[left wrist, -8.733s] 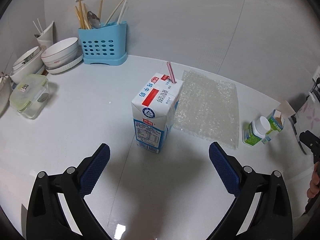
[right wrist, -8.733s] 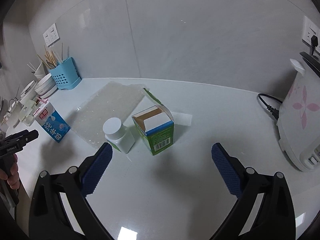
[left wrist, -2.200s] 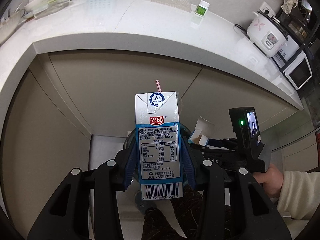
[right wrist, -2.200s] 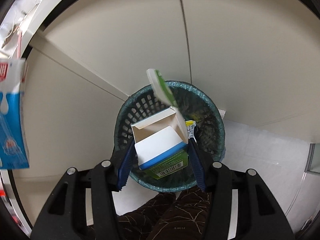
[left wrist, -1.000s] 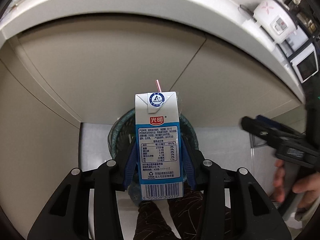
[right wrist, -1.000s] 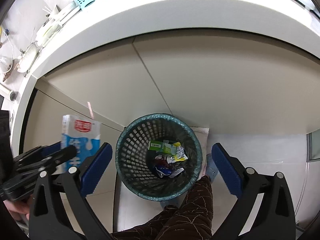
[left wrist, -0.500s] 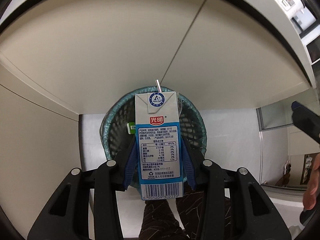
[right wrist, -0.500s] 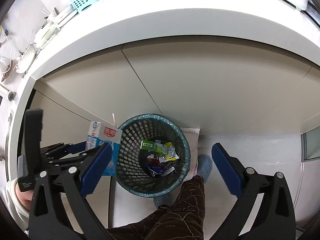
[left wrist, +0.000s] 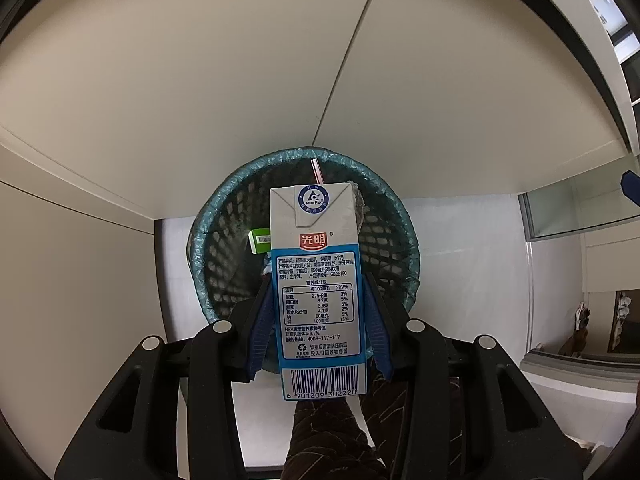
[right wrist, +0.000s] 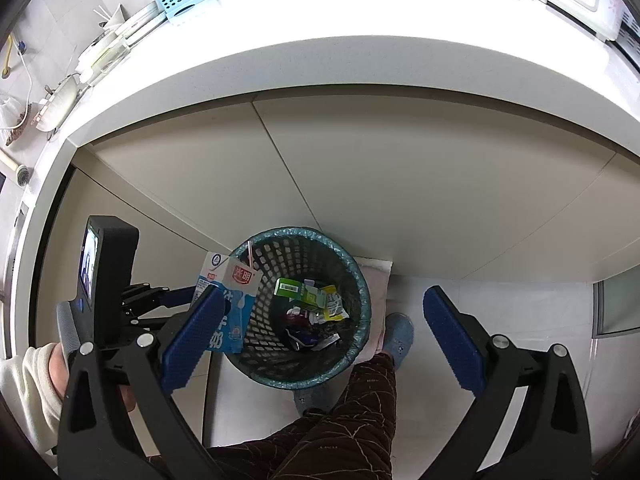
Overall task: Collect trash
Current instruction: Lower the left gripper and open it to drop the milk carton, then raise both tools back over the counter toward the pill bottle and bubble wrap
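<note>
A: What do we have nearest us, measured from the wastebasket (left wrist: 404,216)?

B: Our left gripper (left wrist: 318,322) is clamped on the milk carton (left wrist: 318,276), held upright above the basket's near-left rim, its straw (left wrist: 316,171) pointing up.

A: And our right gripper (right wrist: 324,334)?

B: Spread wide with nothing between its pads, above the basket's near side.

A: Inside the basket?

B: A green box (right wrist: 302,291) and wrappers (right wrist: 312,320) at the bottom. Beyond the basket stand the cabinet doors (right wrist: 400,184), under the countertop (right wrist: 360,52).
</note>
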`<state>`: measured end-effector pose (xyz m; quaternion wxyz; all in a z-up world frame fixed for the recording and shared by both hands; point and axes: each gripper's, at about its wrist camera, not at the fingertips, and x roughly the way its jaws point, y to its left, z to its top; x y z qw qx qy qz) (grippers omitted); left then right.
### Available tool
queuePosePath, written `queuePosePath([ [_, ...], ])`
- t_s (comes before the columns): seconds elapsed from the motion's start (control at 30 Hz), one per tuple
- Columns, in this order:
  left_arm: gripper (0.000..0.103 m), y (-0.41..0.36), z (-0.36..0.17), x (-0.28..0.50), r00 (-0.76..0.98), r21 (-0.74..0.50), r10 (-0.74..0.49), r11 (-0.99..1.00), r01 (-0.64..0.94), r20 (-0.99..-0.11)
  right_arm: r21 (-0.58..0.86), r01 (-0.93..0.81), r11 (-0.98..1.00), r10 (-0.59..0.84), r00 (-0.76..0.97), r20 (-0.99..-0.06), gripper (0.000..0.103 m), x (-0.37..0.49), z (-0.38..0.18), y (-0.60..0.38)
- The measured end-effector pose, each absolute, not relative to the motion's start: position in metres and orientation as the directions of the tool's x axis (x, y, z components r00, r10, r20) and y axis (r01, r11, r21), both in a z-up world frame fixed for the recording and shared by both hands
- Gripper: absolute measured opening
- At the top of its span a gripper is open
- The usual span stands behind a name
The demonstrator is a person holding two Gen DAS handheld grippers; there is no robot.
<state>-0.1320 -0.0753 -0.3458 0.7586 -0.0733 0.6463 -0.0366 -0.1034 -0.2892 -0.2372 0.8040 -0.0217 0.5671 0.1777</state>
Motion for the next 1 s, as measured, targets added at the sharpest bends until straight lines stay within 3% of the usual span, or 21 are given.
queuePosePath([
  [0.17,0.043,-0.08,-0.349,-0.135,0.16,-0.143,-0.137,0.989,-0.024,-0.978,0.169,-0.307,0.937,0.261,0.289,-0.921,0.095,-0.104,-0.238,-0.29],
  [0.43,0.062,-0.074,-0.342,-0.139,0.191,-0.124,-0.112,0.991,-0.051,-0.975,0.19,-0.309,0.932,0.281,0.283,-0.917,0.095,-0.104,-0.239,-0.29],
  [0.77,0.094,-0.055,-0.297,-0.143,0.318,-0.189,-0.159,0.98,-0.065,-0.935,0.191,-0.321,0.927,0.292,0.305,-0.906,0.096,-0.103,-0.231,-0.29],
  [1.0,0.097,-0.039,-0.248,-0.144,0.418,-0.22,-0.167,0.972,-0.08,-0.893,0.2,-0.314,0.928,0.314,0.371,-0.874,0.096,-0.091,-0.203,-0.289],
])
